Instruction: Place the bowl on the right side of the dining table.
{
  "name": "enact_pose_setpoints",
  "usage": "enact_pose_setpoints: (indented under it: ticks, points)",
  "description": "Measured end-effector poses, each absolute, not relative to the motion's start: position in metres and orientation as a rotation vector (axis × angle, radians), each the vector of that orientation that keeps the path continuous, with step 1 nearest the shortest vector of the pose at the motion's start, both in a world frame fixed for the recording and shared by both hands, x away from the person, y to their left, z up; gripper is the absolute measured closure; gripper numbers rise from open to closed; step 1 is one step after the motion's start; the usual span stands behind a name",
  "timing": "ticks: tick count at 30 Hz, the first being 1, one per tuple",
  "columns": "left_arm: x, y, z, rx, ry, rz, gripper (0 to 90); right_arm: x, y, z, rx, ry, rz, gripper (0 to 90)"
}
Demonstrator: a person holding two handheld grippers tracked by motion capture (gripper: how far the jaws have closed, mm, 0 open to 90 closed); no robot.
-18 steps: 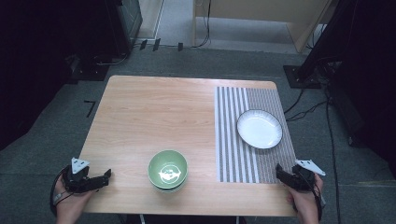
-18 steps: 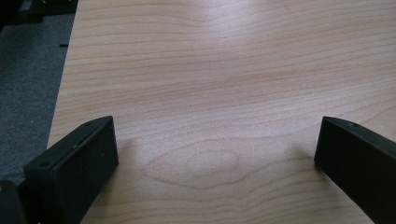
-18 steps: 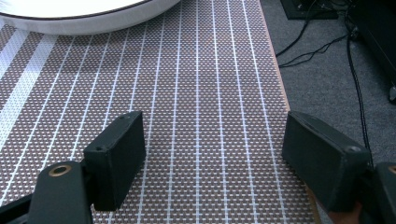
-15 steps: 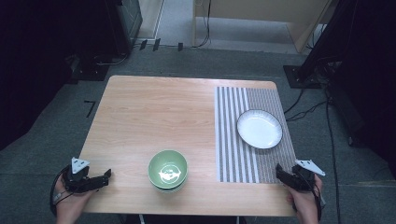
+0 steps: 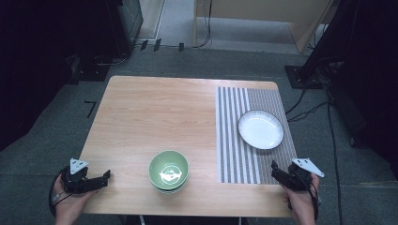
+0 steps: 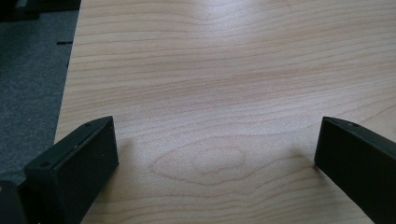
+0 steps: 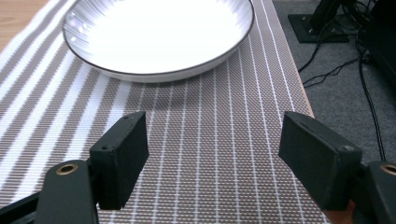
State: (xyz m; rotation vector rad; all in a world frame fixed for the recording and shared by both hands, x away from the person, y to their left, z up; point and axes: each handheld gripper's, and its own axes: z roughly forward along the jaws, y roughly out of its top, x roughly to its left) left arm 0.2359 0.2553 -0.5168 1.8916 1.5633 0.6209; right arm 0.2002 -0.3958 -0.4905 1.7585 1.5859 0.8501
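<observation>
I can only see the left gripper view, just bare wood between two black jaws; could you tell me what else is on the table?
Observer: A green bowl sits near the table's front edge, to the right of the left gripper.
Operator: Thank you; is anything farther right?
Observer: A white plate rests on a striped placemat.
Operator: And where is the right gripper, please?
Observer: The right gripper hangs open over the placemat, pointing at the plate, holding nothing.
</observation>
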Motion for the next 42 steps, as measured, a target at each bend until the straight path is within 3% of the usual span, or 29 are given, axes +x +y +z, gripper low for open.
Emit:
enact_pose_setpoints:
  ticks: [19, 42]
  points:
    - [0.225, 0.234, -0.482, 1.788, 1.436, 0.598, 0.0, 0.196, -0.353, -0.466, 1.648, 1.660, 0.938, 24.4]
    - [0.215, 0.181, -0.444, 1.776, 1.218, 0.544, 0.0, 0.194, -0.339, -0.462, 1.636, 1.685, 0.975, 24.5]
